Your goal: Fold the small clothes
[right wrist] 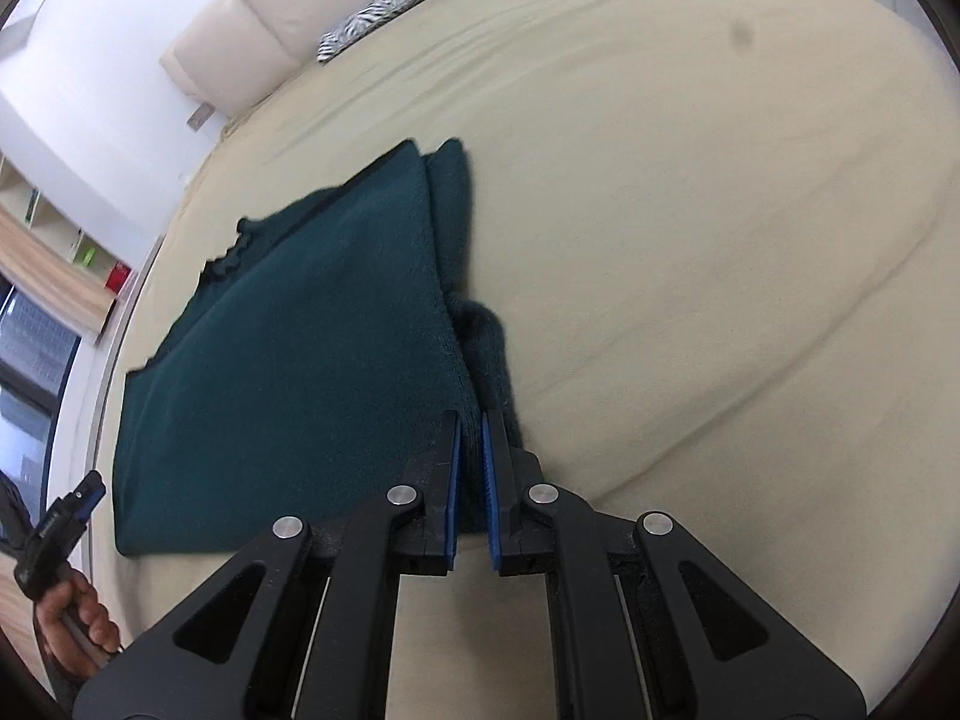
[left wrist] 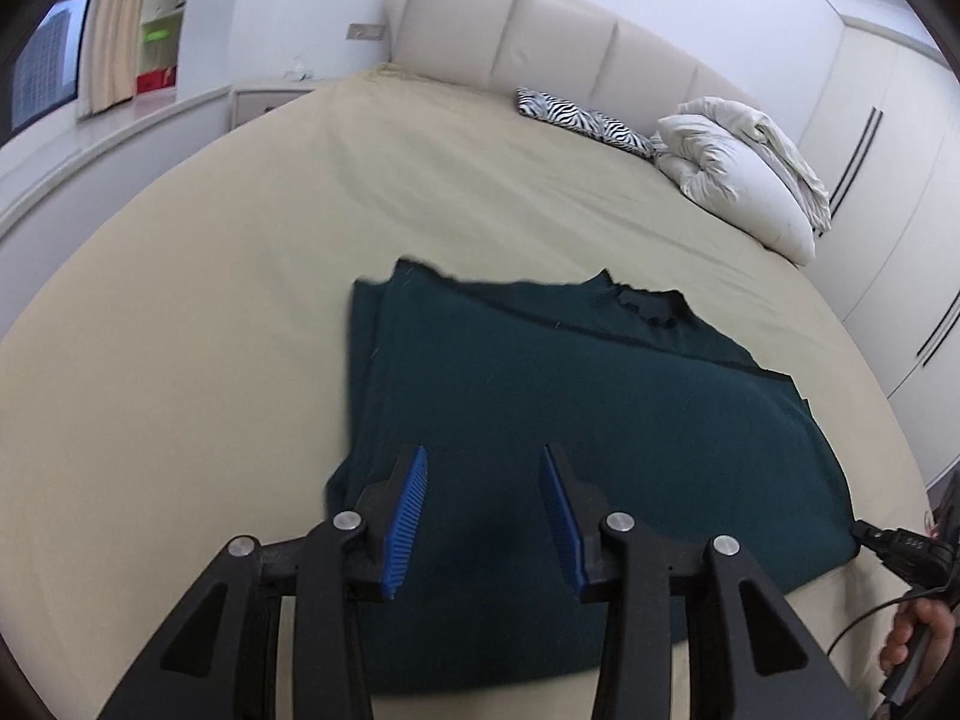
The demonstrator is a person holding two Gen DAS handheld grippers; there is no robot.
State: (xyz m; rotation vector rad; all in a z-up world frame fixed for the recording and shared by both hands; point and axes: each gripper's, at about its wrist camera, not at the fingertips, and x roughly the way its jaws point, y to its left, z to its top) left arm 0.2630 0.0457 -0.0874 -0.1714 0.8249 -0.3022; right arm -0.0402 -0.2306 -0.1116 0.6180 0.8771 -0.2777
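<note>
A dark green garment [left wrist: 570, 408] lies partly folded on the beige bed sheet [left wrist: 210, 300]. My left gripper [left wrist: 486, 462] is open and empty, hovering over the garment's near edge. In the right wrist view the same garment [right wrist: 312, 330] lies left of centre, with a folded flap along its right side. My right gripper [right wrist: 471, 420] is shut on the garment's near right corner, with cloth bunched between the blue pads [right wrist: 489, 480]. The right gripper's tip also shows at the left wrist view's right edge [left wrist: 870, 537].
A white duvet [left wrist: 738, 168] and a zebra-print cushion [left wrist: 582, 120] lie at the bed's head by the padded headboard [left wrist: 540, 30]. A nightstand [left wrist: 264, 96] stands at the far left. White wardrobes [left wrist: 888, 210] line the right. The other hand's gripper [right wrist: 54, 528] shows low left.
</note>
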